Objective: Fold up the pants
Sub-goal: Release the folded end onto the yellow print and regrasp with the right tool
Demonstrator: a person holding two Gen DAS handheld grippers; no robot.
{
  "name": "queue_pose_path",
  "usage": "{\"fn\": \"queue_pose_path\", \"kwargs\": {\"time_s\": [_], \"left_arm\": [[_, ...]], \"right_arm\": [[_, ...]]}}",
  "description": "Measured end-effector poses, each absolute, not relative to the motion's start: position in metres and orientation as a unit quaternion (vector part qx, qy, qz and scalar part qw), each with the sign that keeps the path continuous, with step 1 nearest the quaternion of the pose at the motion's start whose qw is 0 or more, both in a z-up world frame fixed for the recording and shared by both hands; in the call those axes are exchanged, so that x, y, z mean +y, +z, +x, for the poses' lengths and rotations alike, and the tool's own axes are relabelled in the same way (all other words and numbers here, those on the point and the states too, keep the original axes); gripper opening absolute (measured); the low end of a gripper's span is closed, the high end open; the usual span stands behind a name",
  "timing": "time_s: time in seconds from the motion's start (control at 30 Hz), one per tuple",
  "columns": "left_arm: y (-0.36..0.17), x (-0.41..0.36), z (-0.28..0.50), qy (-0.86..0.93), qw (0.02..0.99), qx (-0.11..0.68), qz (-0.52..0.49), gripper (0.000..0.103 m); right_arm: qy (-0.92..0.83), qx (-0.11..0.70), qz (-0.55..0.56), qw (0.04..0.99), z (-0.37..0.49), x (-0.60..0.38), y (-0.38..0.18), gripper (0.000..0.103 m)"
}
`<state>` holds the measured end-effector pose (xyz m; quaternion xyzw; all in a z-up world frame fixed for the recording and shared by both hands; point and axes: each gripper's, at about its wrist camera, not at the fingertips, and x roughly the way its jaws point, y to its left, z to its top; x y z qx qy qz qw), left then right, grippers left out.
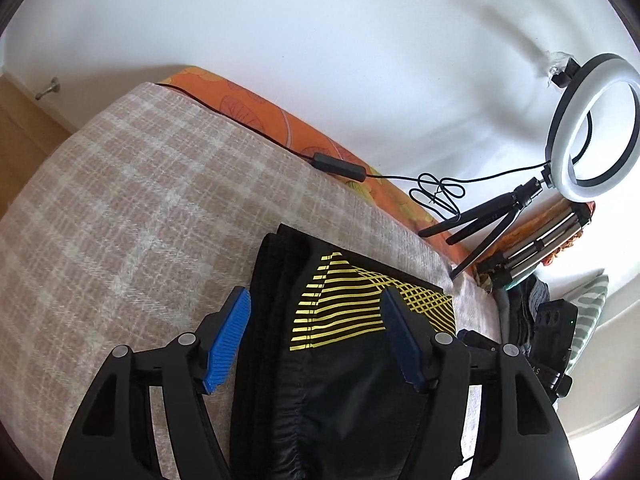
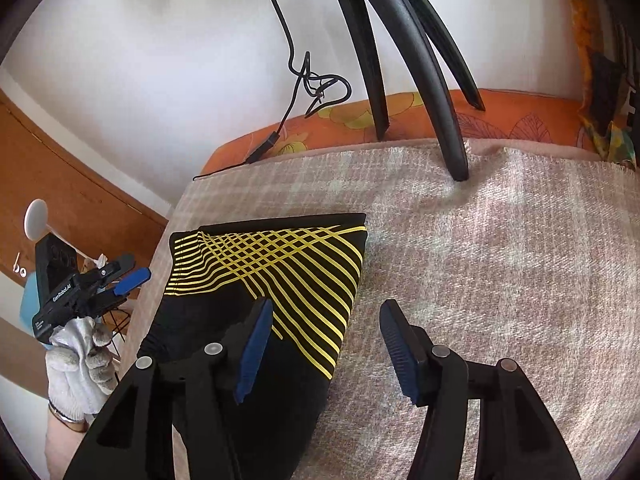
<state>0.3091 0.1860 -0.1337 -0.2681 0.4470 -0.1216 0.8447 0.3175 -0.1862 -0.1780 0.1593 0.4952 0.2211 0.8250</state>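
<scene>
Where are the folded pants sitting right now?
The pants lie folded on the checked blanket, left of centre in the right wrist view, just short of the tripod leg and the orange sheet.

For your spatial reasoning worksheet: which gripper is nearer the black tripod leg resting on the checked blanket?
Right. The right gripper hangs above the blanket facing the tripod leg; the left gripper is off beyond the black folded pants with yellow stripes.
</scene>
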Motion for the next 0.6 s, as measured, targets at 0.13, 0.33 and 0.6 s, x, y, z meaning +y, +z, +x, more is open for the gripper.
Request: {"fn": "queue_pose_path", "kwargs": {"time_s": [0.13,0.33,0.6], "left_arm": [[-0.146,0.171,0.327,-0.134,0.841,0.472,-0.229,0.069],[-0.162,0.155,0.345,-0.118,0.847,0.495,-0.152,0.072],[-0.168,0.15,0.356,-0.17,0.84,0.499,-0.13,0.073]], "right_arm": [[0.226,0.502,0.175,0.816,0.326,-0.188,-0.19,0.063],[0.251,0.485,0.19,0.816,0.332,-0.191,-0.193,0.064],[0.296,0.47,0.203,0.806,0.336,-0.186,-0.201,0.061]]}}
